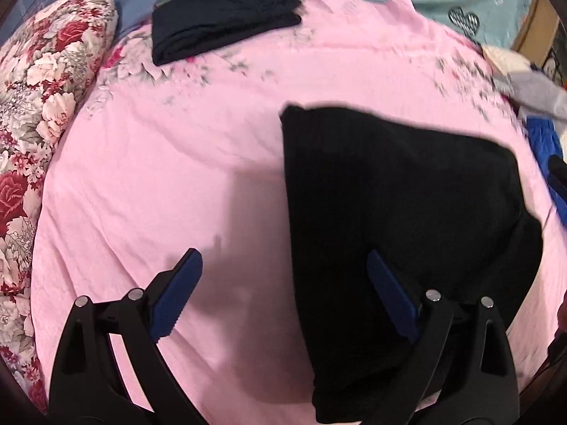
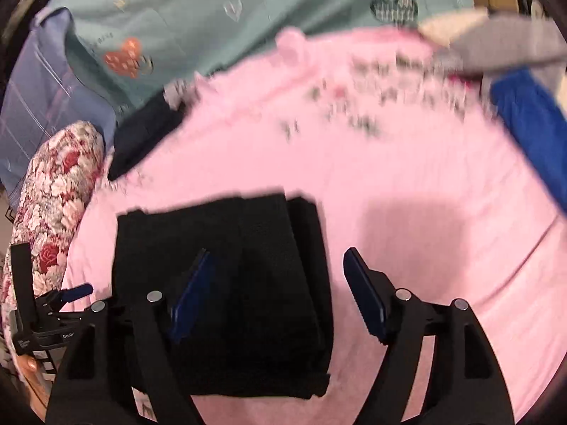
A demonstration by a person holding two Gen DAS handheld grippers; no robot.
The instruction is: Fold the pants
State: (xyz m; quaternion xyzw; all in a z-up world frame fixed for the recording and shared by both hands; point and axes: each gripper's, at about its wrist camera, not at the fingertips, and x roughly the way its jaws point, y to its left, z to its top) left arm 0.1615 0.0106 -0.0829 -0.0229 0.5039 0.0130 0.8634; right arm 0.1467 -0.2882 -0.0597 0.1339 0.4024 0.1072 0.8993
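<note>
Black pants (image 1: 397, 212) lie folded into a thick rectangle on the pink bedsheet (image 1: 177, 163). In the left wrist view they sit right of centre, under my right finger. My left gripper (image 1: 283, 258) is open and empty above the pants' left edge. In the right wrist view the folded pants (image 2: 248, 301) lie low and left of centre. My right gripper (image 2: 276, 258) is open and empty above their right part. The left gripper also shows at the far left of the right wrist view (image 2: 74, 292).
A second folded dark garment (image 1: 223, 17) lies at the far left of the bed. A floral pillow (image 1: 46, 106) lies along the left side. Blue cloth (image 2: 528, 124) and grey cloth (image 2: 503, 49) lie at the right. A teal sheet (image 2: 212, 10) lies beyond the bed.
</note>
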